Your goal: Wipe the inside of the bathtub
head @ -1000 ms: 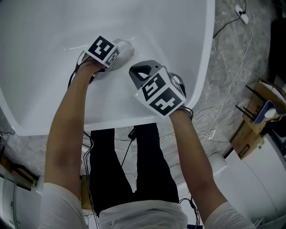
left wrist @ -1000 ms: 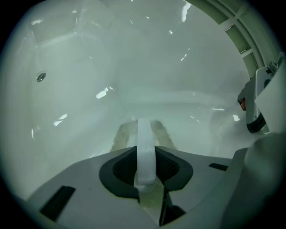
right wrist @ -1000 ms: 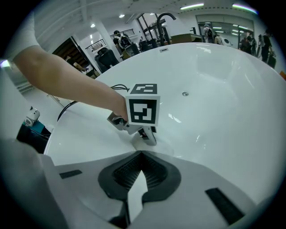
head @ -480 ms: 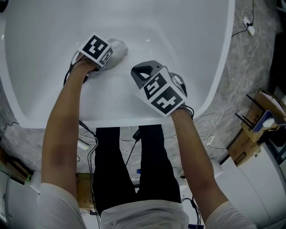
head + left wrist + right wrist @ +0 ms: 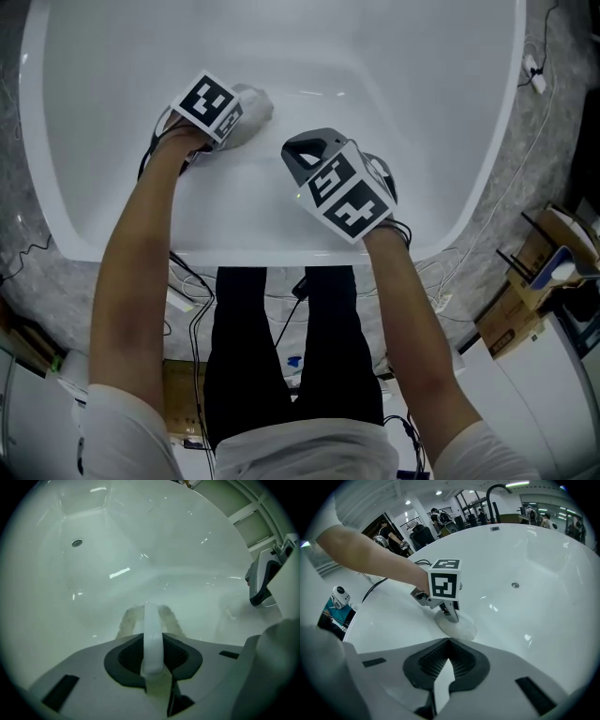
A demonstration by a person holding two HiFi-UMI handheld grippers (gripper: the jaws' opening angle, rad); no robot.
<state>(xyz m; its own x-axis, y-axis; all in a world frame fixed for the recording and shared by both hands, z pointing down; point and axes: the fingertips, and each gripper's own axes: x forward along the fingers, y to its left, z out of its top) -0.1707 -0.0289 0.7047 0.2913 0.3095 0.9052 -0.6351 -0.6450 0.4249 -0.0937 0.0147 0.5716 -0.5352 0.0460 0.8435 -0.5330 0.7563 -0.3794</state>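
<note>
Two grippers inside the glossy white bathtub (image 5: 422,94): left gripper (image 5: 151,620) clamped on pale grey cloth (image 5: 253,105) against its inner wall; right gripper (image 5: 448,651) closed, empty; both farther from right rim than before.

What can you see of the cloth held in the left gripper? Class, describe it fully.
The cloth is a small, whitish wad that looks soft and fuzzy. It is pinched between the shut jaws of the left gripper, with a fold standing up between them. Its lower part spreads in a flat, rounded patch pressed against the sloping inner wall of the white bathtub. Nothing else touches it.
</note>
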